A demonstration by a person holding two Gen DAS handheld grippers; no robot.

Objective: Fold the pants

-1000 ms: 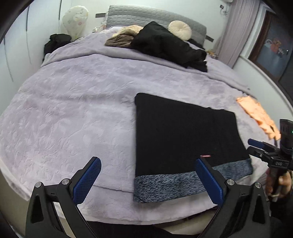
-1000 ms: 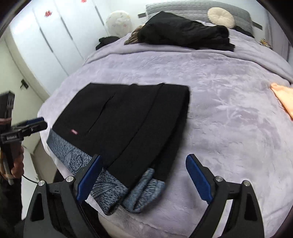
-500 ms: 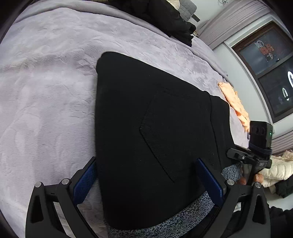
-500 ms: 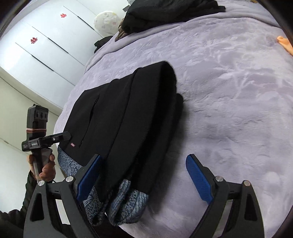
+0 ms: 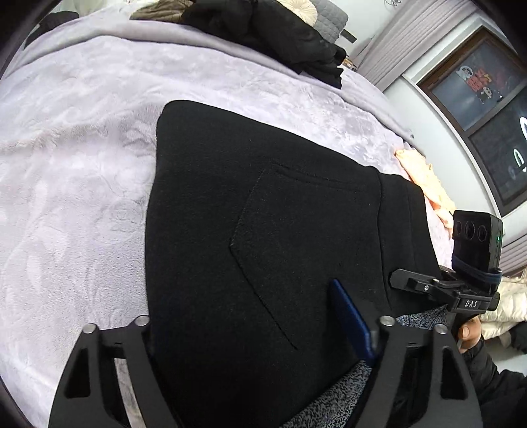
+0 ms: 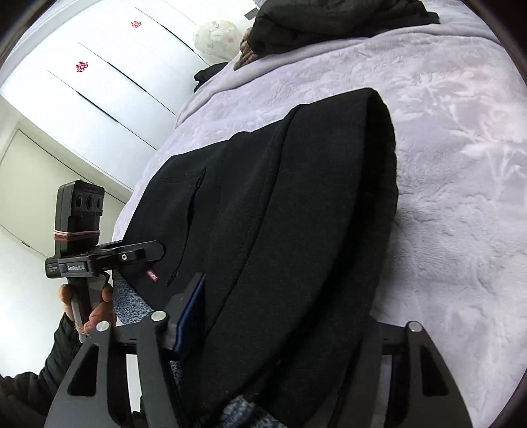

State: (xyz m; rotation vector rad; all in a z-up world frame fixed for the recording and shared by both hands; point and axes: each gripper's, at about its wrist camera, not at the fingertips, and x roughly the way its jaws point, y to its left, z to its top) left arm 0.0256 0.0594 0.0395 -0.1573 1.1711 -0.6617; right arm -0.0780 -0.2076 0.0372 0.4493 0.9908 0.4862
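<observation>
Black pants with a grey speckled waistband lie folded on a lilac bed. My left gripper is shut on the pants' near left edge; one blue pad lies on top, the other finger is hidden under the cloth. My right gripper is shut on the pants at their thick right side, near the waistband. Each gripper shows in the other's view: the right one, the left one.
A heap of dark clothes and a round cushion lie near the headboard. An orange garment lies by the bed's right edge. White wardrobe doors stand to the left, a window to the right.
Both grippers dropped to the pants' near edge and closed on the cloth. The pants now fill both views.
</observation>
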